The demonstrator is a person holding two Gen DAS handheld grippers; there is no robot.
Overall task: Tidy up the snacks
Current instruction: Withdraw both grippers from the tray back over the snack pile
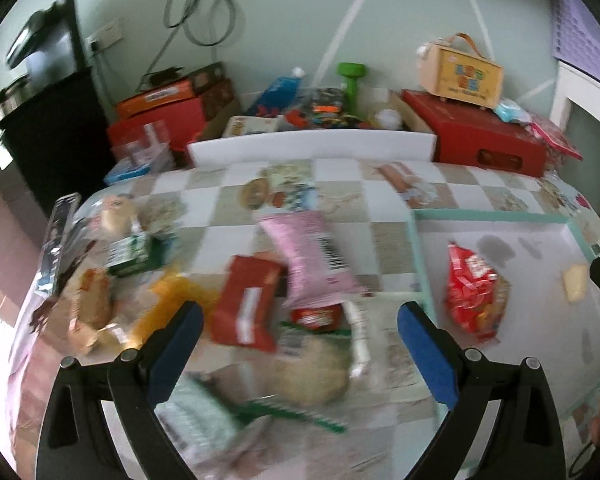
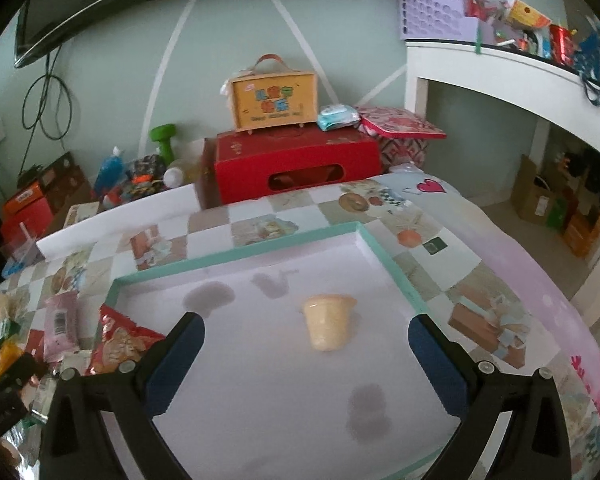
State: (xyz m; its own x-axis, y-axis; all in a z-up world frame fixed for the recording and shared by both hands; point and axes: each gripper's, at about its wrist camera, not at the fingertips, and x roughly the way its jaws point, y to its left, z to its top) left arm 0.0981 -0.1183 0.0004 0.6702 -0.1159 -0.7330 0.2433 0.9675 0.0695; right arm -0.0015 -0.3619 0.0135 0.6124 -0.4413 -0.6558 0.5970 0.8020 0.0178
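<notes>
A heap of snack packs lies on the checked tablecloth in the left wrist view: a pink pack (image 1: 312, 256), a red pack (image 1: 246, 304), a green-and-white carton (image 1: 134, 252) and an orange pack (image 1: 168, 300). My left gripper (image 1: 300, 320) hangs open above this heap, holding nothing. To the right lies a shallow white tray with a mint-green rim (image 1: 492, 216) (image 2: 240, 254). In it are a red snack bag (image 1: 474, 288) (image 2: 120, 340) and a small cream jelly cup (image 2: 328, 322) (image 1: 575, 282). My right gripper (image 2: 306, 330) is open over the tray, just before the cup.
Behind the table stand a red box (image 2: 296, 162) with a yellow handled case (image 2: 274, 94) on top, a green dumbbell (image 2: 163, 140), a blue bottle (image 1: 278, 88) and more boxes (image 1: 160, 108). A white shelf unit (image 2: 500, 68) rises at the right. The table edge drops off right.
</notes>
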